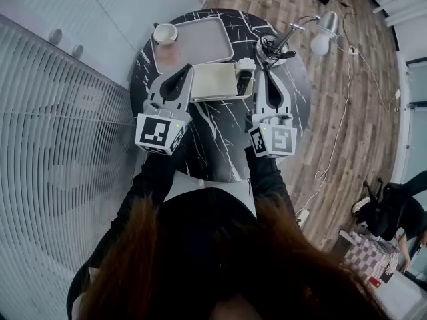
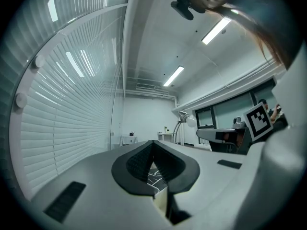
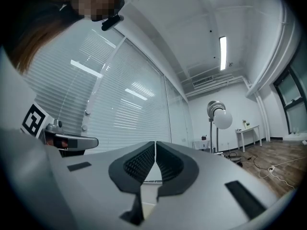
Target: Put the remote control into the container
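Note:
A black remote control (image 1: 243,82) lies in the right end of a shallow cream container (image 1: 212,81) at the middle of the round black marble table (image 1: 220,139). My left gripper (image 1: 181,77) hangs just left of the container, jaws shut with nothing between them; in its own view the left gripper (image 2: 153,145) points level over the table. My right gripper (image 1: 267,76) hangs just right of the remote, also shut and empty; in its own view the right gripper (image 3: 155,145) points slightly upward toward the blinds.
A grey tray (image 1: 203,39) with a cup (image 1: 165,33) on it sits behind the container. A desk lamp (image 1: 321,27) stands on the table's back right, with a cable trailing over the wood floor. Window blinds (image 1: 60,145) run along the left.

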Demonstrator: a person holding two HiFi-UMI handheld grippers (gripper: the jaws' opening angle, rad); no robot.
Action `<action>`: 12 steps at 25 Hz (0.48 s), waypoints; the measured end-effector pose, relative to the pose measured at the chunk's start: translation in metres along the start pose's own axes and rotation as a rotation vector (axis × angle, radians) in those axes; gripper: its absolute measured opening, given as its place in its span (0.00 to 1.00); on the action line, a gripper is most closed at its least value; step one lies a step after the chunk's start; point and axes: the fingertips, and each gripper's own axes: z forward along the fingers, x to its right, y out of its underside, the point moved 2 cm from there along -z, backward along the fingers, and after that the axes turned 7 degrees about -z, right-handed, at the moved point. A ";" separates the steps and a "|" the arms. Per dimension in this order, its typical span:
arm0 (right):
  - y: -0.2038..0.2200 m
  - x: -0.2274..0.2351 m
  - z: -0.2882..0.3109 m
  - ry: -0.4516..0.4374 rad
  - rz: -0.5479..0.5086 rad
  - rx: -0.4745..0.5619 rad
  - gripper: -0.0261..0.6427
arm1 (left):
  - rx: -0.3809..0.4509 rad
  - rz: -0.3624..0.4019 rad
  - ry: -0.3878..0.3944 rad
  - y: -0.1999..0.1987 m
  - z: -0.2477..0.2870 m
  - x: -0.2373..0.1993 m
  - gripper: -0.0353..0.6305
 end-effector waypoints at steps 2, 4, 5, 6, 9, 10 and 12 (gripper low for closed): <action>-0.004 -0.005 -0.004 0.001 -0.003 0.002 0.08 | 0.000 -0.003 0.004 0.000 -0.007 0.001 0.05; -0.007 -0.009 -0.009 0.006 -0.001 0.002 0.08 | -0.002 -0.008 0.007 0.000 -0.014 0.002 0.05; -0.008 -0.011 -0.011 0.010 0.000 0.001 0.08 | -0.004 -0.010 0.010 0.000 -0.018 0.003 0.05; -0.008 -0.012 -0.014 0.014 0.000 -0.002 0.08 | -0.004 -0.011 0.012 0.001 -0.020 0.003 0.05; -0.006 -0.017 -0.022 0.026 0.000 -0.010 0.08 | -0.002 -0.017 0.020 0.001 -0.028 0.003 0.05; -0.006 -0.020 -0.025 0.028 0.000 -0.010 0.08 | -0.001 -0.020 0.022 0.002 -0.030 0.004 0.05; -0.006 -0.026 -0.030 0.029 0.002 -0.009 0.07 | 0.000 -0.023 0.026 0.002 -0.036 0.004 0.05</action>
